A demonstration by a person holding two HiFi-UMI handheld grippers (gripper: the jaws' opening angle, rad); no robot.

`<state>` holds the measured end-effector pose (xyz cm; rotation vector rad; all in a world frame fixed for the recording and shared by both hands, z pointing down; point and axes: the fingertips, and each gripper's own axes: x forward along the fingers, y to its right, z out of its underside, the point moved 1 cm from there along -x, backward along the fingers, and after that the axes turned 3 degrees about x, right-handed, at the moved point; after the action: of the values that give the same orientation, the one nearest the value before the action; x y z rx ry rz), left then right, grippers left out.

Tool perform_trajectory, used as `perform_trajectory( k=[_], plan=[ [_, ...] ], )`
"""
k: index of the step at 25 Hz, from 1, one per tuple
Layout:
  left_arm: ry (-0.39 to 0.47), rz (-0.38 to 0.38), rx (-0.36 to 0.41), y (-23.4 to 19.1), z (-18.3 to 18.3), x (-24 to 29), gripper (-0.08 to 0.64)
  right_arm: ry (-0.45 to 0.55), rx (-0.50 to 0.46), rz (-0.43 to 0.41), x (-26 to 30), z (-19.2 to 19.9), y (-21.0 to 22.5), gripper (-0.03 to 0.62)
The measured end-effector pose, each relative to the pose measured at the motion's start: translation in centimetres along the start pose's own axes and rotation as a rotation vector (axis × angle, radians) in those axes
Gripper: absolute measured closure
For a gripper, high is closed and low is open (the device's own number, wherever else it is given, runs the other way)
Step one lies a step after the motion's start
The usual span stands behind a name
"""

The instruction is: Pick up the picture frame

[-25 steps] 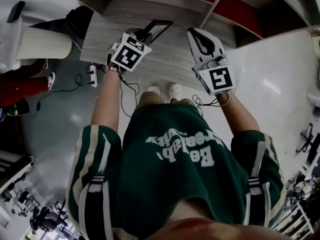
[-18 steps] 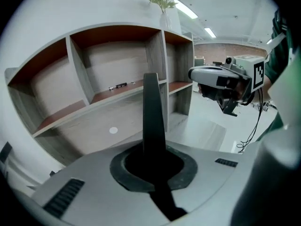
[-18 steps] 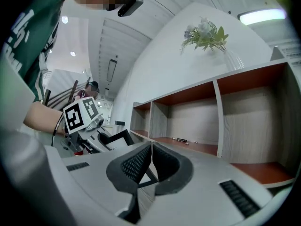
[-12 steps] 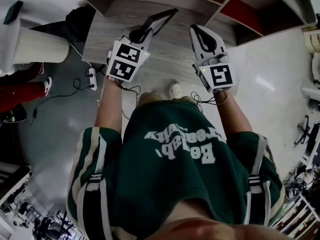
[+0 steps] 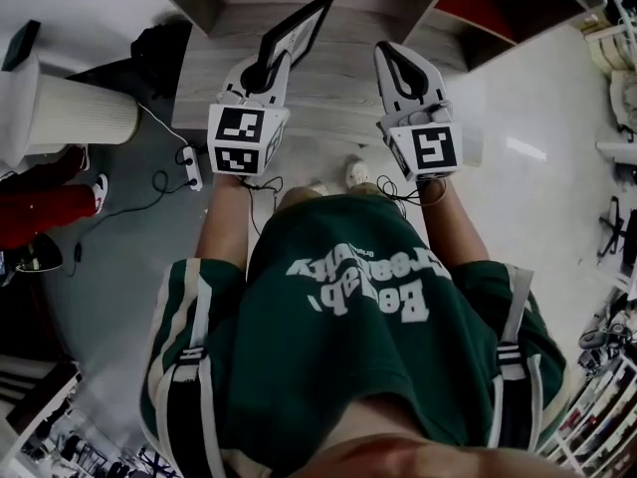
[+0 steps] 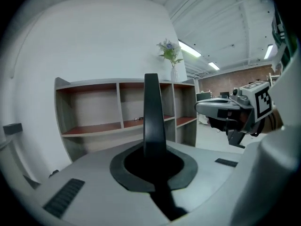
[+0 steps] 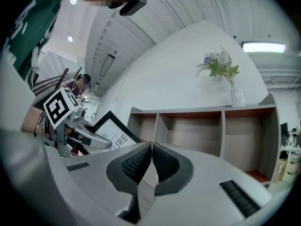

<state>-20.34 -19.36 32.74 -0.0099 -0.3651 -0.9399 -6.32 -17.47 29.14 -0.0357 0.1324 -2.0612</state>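
Observation:
The black picture frame (image 5: 296,30) is held up over the grey wooden shelf top (image 5: 204,78), tilted on edge. My left gripper (image 5: 265,71) is shut on its lower edge. In the left gripper view the picture frame (image 6: 151,107) stands edge-on as a dark upright bar, clamped in the left gripper (image 6: 151,150). My right gripper (image 5: 396,66) hovers beside it to the right, shut with nothing in it. In the right gripper view the right gripper (image 7: 151,147) has its ribbed pads pressed together, and the picture frame (image 7: 114,132) with its white print shows at the left.
A grey shelf unit (image 7: 221,126) with red-backed cubbies stands against the white wall, with a vase of flowers (image 7: 225,74) on top. A white ribbed cylinder (image 5: 80,110) stands at the left, with a power strip and cables (image 5: 189,163) on the floor. A person in red (image 5: 40,207) is at the far left.
Both grippers have moved up and forward. The left gripper has lifted the picture frame off the shelf top and tipped it more upright.

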Motion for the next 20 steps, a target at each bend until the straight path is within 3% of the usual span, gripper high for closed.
perform_trajectory(
  k=[2,12,20],
  plan=[
    [0.032,-0.027,0.000,-0.5,0.0,-1.4,0.534,-0.047,0.016,0.029,-0.7,0.2,-1.1,0.558],
    [0.219,-0.035,-0.007,-0.5,-0.9,-7.0,0.534,-0.014,0.040,0.161,-3.7,-0.4,-4.6,0.558],
    [0.307,-0.004,0.003,0.6,-2.5,-9.4,0.534,-0.053,0.020,0.193,-5.6,-1.5,-5.9,0.558]
  ],
)
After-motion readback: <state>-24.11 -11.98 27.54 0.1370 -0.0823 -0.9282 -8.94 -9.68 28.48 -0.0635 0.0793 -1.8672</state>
